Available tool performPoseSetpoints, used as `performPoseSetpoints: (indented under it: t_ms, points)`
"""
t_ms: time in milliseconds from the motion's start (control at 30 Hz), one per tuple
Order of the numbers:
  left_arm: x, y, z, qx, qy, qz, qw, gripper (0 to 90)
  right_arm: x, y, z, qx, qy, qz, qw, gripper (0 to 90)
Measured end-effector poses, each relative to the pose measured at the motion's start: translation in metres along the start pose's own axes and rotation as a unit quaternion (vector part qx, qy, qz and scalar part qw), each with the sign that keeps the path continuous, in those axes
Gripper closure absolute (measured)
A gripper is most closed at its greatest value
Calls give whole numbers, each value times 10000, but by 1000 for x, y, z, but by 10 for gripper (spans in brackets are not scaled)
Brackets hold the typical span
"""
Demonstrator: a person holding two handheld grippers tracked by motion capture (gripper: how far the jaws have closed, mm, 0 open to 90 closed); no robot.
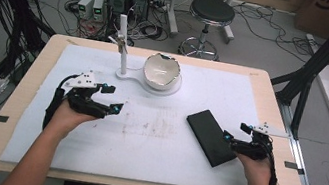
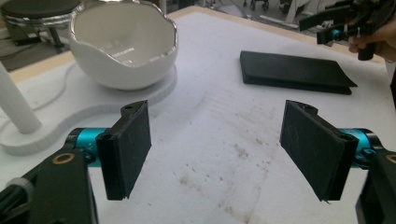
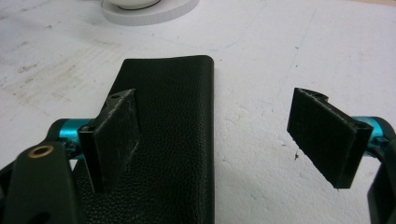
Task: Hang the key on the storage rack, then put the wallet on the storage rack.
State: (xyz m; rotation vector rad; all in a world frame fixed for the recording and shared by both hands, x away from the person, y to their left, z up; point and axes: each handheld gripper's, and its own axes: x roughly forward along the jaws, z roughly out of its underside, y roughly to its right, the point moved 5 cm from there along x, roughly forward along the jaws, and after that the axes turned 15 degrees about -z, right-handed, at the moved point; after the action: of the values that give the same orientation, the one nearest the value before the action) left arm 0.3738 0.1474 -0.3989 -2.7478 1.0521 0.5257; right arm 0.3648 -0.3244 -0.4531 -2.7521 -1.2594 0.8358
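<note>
The work in hand is the approach to the black leather wallet (image 1: 209, 137), which lies flat on the white surface (image 1: 151, 161) at about 4 o'clock from the middle, well apart from the white bowl (image 1: 161, 70) that stands on its stand (image 1: 127, 74) at 12 o'clock. The right tool (image 1: 235, 135) is at the near right corner of the wallet, with its jaws wide apart and nothing between them. In the right gripper view one pad (image 3: 114, 135) is already over the leather, while the other pad (image 3: 327, 135) hangs over the bare surface just beside the wallet's long edge. So I judge the grasp is being prepared and not yet made.

The left tool (image 1: 112, 98) waits at 9 o'clock, also with jaws spread and holding nothing, pointing toward the bowl and the wallet.

The next move probably asks the right tool to go lower, so that one pad slips under the thin edge and the other presses on top, then to close. The wallet is flat and low, so it may slide away.
</note>
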Motion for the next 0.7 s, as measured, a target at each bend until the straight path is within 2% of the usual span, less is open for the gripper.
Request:
performPoseSetpoints:
  t_ms: [33, 100, 200, 233, 367, 433, 533, 667, 700]
  points:
    - [4, 2, 7, 5, 67, 70, 10000, 234, 0, 1, 0, -24, 1, 10, 10000, 174]
    - [6, 1, 14, 29, 89, 72, 9999, 233, -1, 2, 0, -10, 30, 8, 10000, 174]
    - [10, -1, 24, 9, -71, -8, 10000, 231, -3, 1, -3, -233, 183, 40, 9996, 175]
    - [10, -1, 24, 9, -71, -8, 10000, 226, -3, 1, -3, -233, 183, 40, 9996, 175]
    - [12, 4, 24, 72, -6, 86, 9999, 221, -3, 1, -1, -125, 173, -64, 9998, 175]
    - [13, 6, 23, 46, 28, 99, 9999, 221, -4, 3, 0, -136, 174, -9, 9998, 175]
    - [12, 7, 21, 16, 103, 139, 9998, 221, -6, 5, 1, 112, 218, -76, 9997, 175]
    - [11, 5, 20, -22, 128, 126, 9998, 218, -3, 4, 3, 184, 64, -200, 9996, 175]
    - [11, 4, 21, -61, 133, 133, 9998, 217, -2, 4, 3, 263, 17, -245, 9994, 175]
